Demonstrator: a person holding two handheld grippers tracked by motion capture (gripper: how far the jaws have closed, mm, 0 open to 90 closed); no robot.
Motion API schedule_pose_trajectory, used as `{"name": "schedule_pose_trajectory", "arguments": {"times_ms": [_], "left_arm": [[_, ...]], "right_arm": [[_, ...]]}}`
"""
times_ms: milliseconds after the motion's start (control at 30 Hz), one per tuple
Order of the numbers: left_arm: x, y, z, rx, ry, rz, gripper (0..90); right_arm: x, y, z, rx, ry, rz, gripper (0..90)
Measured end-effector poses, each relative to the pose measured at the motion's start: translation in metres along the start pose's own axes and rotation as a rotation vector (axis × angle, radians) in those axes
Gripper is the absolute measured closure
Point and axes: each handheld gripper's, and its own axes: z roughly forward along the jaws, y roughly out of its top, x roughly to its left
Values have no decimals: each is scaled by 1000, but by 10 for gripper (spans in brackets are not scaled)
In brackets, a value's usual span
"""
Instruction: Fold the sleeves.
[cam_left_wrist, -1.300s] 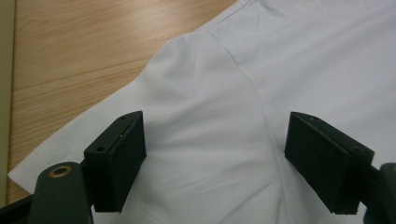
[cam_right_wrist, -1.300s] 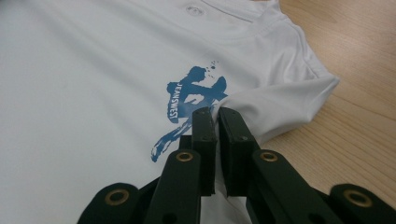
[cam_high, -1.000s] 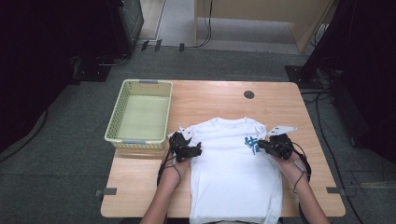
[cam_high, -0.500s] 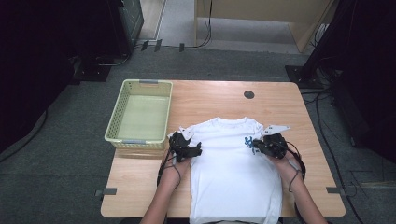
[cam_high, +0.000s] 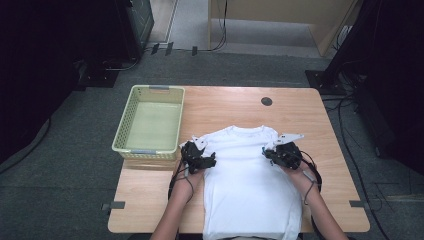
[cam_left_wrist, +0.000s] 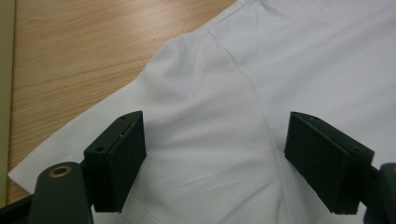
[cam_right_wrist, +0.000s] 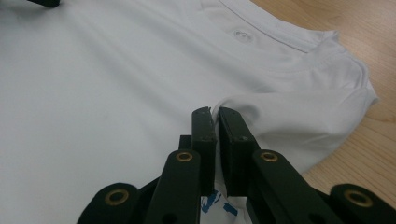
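Pale wood table (cam_high: 225, 107) under you, dark floor all round, and the white T-shirt (cam_high: 250, 185) lies flat at lower centre of the high view, collar away from you. Your right gripper (cam_right_wrist: 215, 122) has its jaws pressed together on a fold of the soft sleeve, likely to draw it inward for folding. Your left gripper (cam_left_wrist: 215, 163) sits spread above the other shoulder seam, smooth knit between the pads, nothing gripped. At left, the ribbed green basket (cam_high: 131, 116) waits.
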Motion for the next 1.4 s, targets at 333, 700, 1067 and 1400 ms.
{"name": "schedule_pose_trajectory", "arguments": {"times_ms": [333,700,1067,1400], "left_arm": [[0,0,0,0,0,0,208],[0,0,0,-1,1,-1,208],[0,0,0,-1,1,-1,208],[0,0,0,-1,1,-1,208]], "right_arm": [[4,7,5,-7,21,8,867],[2,14,7,-23,35,18,865],[6,19,15,-23,58,20,862],[15,20,19,-13,85,13,860]]}}
